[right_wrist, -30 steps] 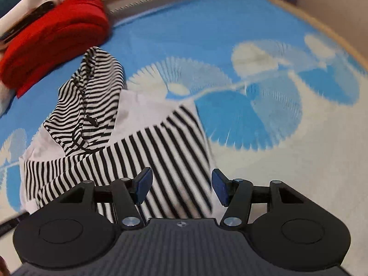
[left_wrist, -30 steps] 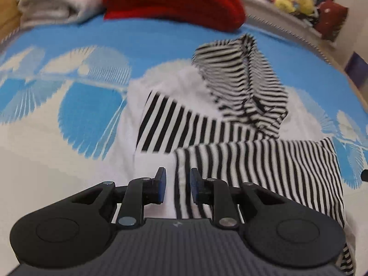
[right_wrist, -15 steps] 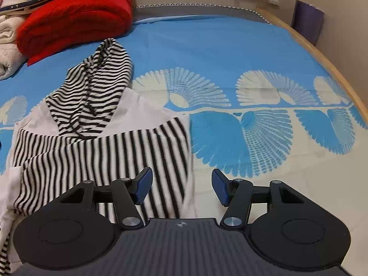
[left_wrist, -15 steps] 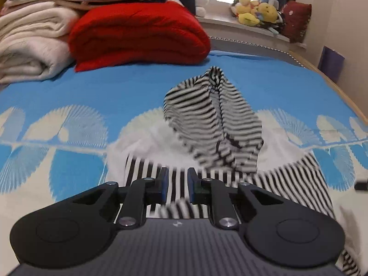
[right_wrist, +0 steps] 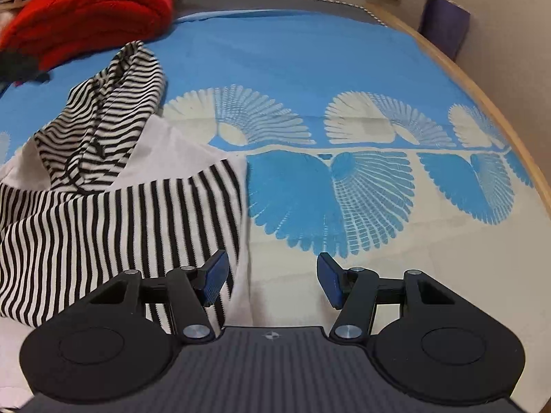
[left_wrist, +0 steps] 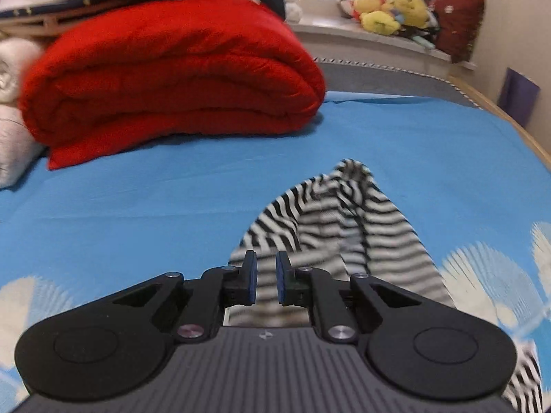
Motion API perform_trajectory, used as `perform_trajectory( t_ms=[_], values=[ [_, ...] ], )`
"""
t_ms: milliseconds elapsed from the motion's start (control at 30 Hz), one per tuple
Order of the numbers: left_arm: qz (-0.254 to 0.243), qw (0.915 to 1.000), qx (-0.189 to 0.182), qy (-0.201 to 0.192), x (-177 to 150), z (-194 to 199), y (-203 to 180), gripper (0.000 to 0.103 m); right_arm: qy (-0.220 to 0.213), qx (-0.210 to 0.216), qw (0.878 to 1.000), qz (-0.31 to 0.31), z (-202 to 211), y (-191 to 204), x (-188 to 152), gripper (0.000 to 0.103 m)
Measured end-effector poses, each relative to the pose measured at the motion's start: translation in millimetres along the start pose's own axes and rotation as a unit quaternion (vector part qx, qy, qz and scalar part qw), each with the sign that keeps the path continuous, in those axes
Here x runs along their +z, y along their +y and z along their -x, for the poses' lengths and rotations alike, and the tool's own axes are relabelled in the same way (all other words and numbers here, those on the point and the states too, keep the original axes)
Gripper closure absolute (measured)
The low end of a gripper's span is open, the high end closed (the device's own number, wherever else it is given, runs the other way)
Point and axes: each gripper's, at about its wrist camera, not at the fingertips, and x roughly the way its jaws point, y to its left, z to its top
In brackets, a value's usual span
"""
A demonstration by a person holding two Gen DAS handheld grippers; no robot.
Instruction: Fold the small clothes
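Note:
A small black-and-white striped hooded top [right_wrist: 103,186] lies on the blue patterned bed sheet [right_wrist: 310,69], sleeves folded across its white body, hood [right_wrist: 103,110] pointing away. My left gripper [left_wrist: 266,277] hovers over the hood [left_wrist: 344,227]; its jaws stand a narrow gap apart with nothing between them. My right gripper [right_wrist: 272,277] is open wide and empty, just beyond the top's right edge, its left pad [right_wrist: 215,275] over the striped sleeve.
A folded red blanket [left_wrist: 172,79] and white bedding [left_wrist: 10,137] sit at the head of the bed. Stuffed toys [left_wrist: 389,10] line a window ledge. The wooden bed edge [right_wrist: 499,110] runs along the right.
My left gripper has moved forward from the folded sleeve toward the hood, jaws still narrowly apart. My right gripper has drawn back and right, off the garment, staying open.

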Motion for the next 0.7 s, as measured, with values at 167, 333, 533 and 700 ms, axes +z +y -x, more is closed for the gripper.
perform_trajectory(
  t_ms=[167,333,533,700],
  values=[
    [0.046,0.9988,-0.004,0.018,28,-66,15,0.086,0.005,-0.005,1.000,0.016,-8,8,-1,0.044],
    [0.060,0.9978,0.001,0.030,46,-111,18,0.058,0.012,-0.008,1.000,0.014,-15,11,-2,0.044],
    [0.042,0.9971,-0.016,0.061,52,-151,4,0.040,0.010,-0.013,1.000,0.014,-19,15,1,0.044],
    [0.001,0.9970,-0.035,0.069,49,-154,-9,0.101,0.010,-0.006,1.000,0.013,-20,20,4,0.044]
  ],
)
